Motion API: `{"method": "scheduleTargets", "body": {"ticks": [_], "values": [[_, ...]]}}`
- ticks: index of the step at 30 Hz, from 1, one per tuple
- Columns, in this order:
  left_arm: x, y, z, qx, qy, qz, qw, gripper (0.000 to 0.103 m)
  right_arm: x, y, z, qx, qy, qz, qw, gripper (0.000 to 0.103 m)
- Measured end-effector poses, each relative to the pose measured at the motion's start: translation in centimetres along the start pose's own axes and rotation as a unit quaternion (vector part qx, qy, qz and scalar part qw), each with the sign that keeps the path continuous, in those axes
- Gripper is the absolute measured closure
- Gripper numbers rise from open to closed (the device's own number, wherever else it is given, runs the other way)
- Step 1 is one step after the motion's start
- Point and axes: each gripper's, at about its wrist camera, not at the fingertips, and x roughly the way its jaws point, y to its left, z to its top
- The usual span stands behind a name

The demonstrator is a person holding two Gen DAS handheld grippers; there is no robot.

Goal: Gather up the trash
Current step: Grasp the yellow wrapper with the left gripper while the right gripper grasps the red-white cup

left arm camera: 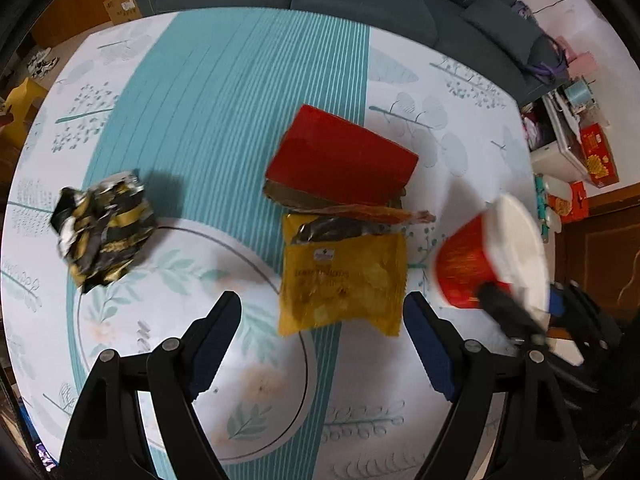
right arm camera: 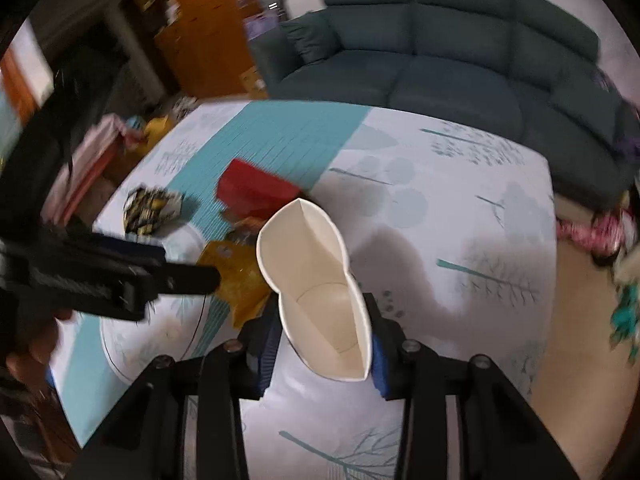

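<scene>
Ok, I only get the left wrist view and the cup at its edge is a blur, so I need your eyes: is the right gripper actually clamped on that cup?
Observer: Yes. The right gripper is shut on the paper cup, squashing its rim to a narrow oval.
Operator: Anything inside the cup?
Observer: It looks empty; I see only the white inside.
Operator: Where is my left gripper from there?
Observer: The left gripper hangs open above the yellow snack bag.

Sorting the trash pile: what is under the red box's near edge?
A brown wrapper pokes out from under the red box, overlapping the yellow snack bag. How far it reaches beneath is hidden by the box.
</scene>
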Motion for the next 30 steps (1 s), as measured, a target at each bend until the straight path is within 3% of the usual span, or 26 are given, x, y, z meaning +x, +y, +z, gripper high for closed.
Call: {"method": "scheduleTargets", "body": {"ticks": [4,11,14,15,17,19,20,22,30], "values": [[1.6,-1.2,0.9,0.009,0.016,0.011,0.9998,0.021,-0.6,-1.8,0.0,0.042,-0.009,0.0,0.999,0.065],[4.3,-2.8,1.1,0.023,0.042,0.056,0.9973,0.021,-0.5,-2.2,-0.6,0.056,-0.007,0.003,0.998,0.065],[4.4,-3.6,0.7,0.041,0.03,0.073,0.996,0.021,-0.7,-2.1,-0.9,0.057,-0.008,0.004,0.998,0.065],[4.4,-3.7,0.6,0.043,0.026,0.077,0.9958,0.025,-0.7,-2.0,-1.0,0.056,-0.008,0.005,0.998,0.065],[4.0,-3.7,0.2,0.044,0.004,0.079,0.9959,0.041,-0.7,-1.7,-1.1,0.05,-0.006,0.004,0.999,0.065],[3.4,-3.5,-0.2,0.045,-0.009,0.073,0.9963,0.082,-0.7,-1.4,-1.3,0.044,-0.004,0.003,0.999,0.065],[3.2,-3.4,-0.4,0.044,-0.008,0.069,0.9966,0.088,-0.8,-1.3,-1.4,0.042,-0.004,0.002,0.999,0.065],[3.1,-2.7,-0.9,0.032,-0.008,0.049,0.9982,0.094,-0.9,-0.9,-1.6,0.041,-0.004,0.002,0.999,0.065],[1.1,-0.6,-4.6,0.02,-0.03,0.024,0.9991,0.096,-0.9,0.7,-2.4,0.042,0.0,0.01,0.999,0.066]]}}
